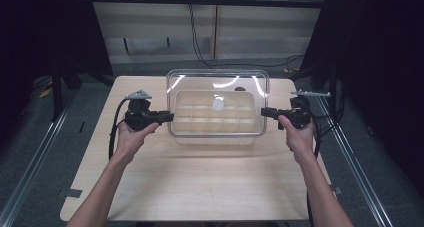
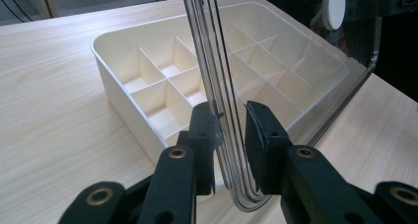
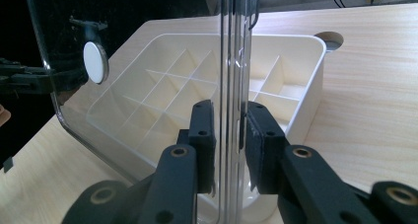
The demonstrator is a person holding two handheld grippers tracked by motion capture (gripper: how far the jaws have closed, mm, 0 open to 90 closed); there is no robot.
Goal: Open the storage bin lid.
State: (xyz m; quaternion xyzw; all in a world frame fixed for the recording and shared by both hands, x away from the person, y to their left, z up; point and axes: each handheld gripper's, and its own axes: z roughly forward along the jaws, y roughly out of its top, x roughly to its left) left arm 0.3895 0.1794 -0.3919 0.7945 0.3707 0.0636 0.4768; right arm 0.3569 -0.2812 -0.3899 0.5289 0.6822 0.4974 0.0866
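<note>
High view: left gripper & right gripper fingers each clamp clear lid edges, lid above divided tray on table.

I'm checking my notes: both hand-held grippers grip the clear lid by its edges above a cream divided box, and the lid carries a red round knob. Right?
Not quite: the round knob is white, as the right gripper view shows. Otherwise correct: the left hand-held gripper and right hand-held gripper grip the clear lid above the cream divided box.
</note>
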